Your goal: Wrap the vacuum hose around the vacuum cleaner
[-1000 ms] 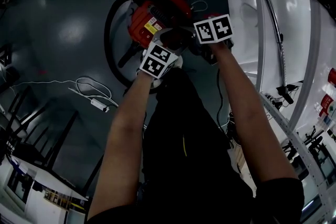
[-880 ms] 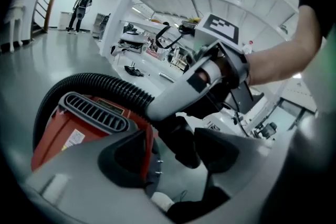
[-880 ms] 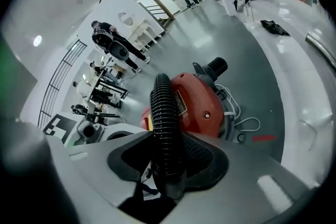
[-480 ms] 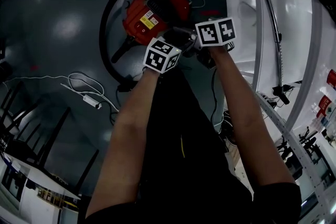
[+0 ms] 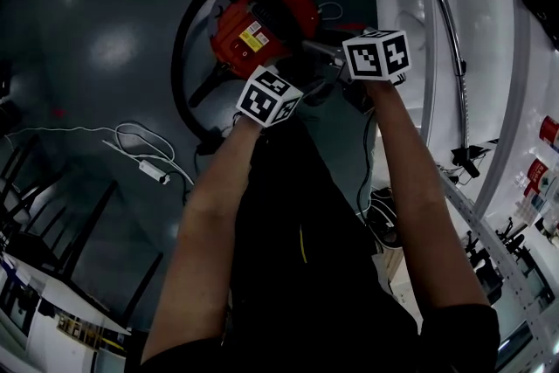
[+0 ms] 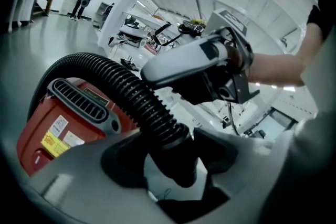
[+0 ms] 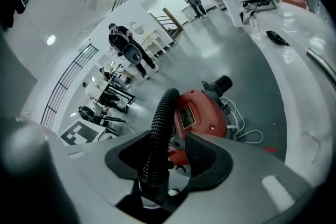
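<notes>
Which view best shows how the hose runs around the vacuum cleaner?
The head view: from above, the hose loops off the red vacuum cleaner and curves wide around one side. The left gripper view shows only a ribbed stretch arching over the body; the right gripper view, a short length in front.

I find the vacuum cleaner (image 5: 262, 17) in the upper centre of the head view. It is a red canister with a black slatted grille, a yellow-and-white label and a black port at its far end, and it sits on the dark floor. The vacuum hose (image 5: 178, 57) is black and ribbed. It sweeps in a wide loop round the canister's left side, arches over the red body, and ends in a smooth black cuff.
</notes>
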Demonstrator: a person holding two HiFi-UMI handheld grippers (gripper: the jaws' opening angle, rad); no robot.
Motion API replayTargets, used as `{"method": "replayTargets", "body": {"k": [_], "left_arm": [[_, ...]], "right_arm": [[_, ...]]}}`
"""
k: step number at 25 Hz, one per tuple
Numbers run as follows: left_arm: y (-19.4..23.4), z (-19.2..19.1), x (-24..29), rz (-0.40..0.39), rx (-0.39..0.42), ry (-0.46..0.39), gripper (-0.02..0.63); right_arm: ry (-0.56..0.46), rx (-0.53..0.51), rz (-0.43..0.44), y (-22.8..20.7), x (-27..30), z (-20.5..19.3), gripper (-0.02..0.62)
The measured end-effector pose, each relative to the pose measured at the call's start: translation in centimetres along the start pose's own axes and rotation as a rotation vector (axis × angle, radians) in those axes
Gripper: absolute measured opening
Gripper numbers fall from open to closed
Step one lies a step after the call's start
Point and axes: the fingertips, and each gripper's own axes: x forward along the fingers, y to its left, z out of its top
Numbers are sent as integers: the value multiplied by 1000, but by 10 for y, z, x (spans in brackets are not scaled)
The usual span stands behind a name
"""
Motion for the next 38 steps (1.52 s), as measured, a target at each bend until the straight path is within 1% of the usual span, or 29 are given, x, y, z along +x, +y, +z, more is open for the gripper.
{"method": "replayTargets", "body": {"k": [3, 6, 8, 10, 13, 17, 20, 23, 27, 30, 33, 35, 38], "left_arm": [[-12, -2, -6, -31, 48, 38, 272], [-33, -9, -9, -70, 140, 95, 273], [-48, -10, -9, -97, 192, 113, 273], [-60, -6, -10, -117, 222, 112, 273], [-73, -4, -15, -150, 260, 118, 273], [-84, -9, -26, -200, 348, 166, 275], [-89, -15, -36, -240, 411, 211, 275], [-89, -22, -47, -276, 463, 266, 276], [-84, -31, -58, -295, 563, 353, 276], [-87, -36, -64, -315, 646, 401, 276], [-89, -41, -66, -315, 728, 448, 278], [-95, -44, -68, -330, 758, 470, 278], [-104, -46, -71, -365, 770, 481, 279]], "right_arm": [[-13, -51, -13, 7, -4, 20, 201], [2, -103, -10, 20, -2, 38, 207], [32, -145, -16, 26, 1, 48, 220], [71, -183, -33, 30, 6, 56, 250], [124, -225, -66, 29, 13, 64, 255], [185, -255, -100, 24, 21, 68, 255], [231, -267, -108, 21, 27, 65, 257], [259, -258, -89, 24, 34, 63, 266], [306, -249, -71, 25, 43, 63, 287], [366, -242, -79, 23, 50, 59, 296], [433, -260, -86, 20, 53, 52, 306], [463, -274, -82, 19, 53, 48, 314], [513, -258, -79, 16, 54, 39, 310]]}}
